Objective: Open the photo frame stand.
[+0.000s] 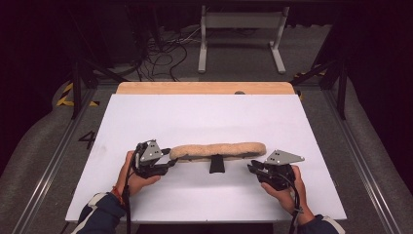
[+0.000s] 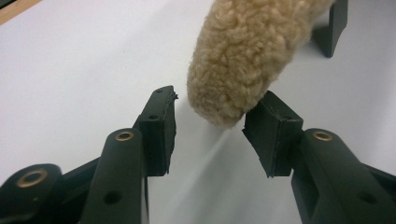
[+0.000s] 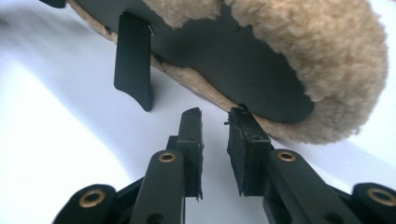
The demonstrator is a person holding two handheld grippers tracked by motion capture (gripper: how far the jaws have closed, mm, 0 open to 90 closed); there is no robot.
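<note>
"One white table, flat and matte, with a strip of pale wood along its far edge. That's the biggest thing."

"And on it?"

"One long fleece pad, tan and curly like sheepskin, sausage-shaped with rounded ends. It lies parallel to the near edge, in the near half of the table, roughly midway between the left and right edges. In the right gripper view its underside is a smooth dark panel with the fleece wrapped over the rim."

"Anything attached to it?"

"One black strap tab, flat and stiff-looking, hanging from the middle of the pad toward the near edge. It has a curved tip in the right gripper view."

"How many grippers?"

"Two, both black with ribbed rubber pads and brass rivets, each topped by a grey three-cornered plate. The left gripper sits at the pad's left end. In the left gripper view its jaws stand apart, with the pad's rounded tip just ahead of the gap. One jaw's pad touches or nearly touches the fleece; the other is clear of it. Nothing is clamped."

"And the other?"

"The right gripper is at the pad's right end, near the near edge. In its own view the jaws leave a narrow gap, with nothing between them. One tip is close under the pad's dark rim; I can't tell whether it touches."

"Hands?"

"Two, one on each gripper, with dark sleeves coming in over the near edge."
</note>
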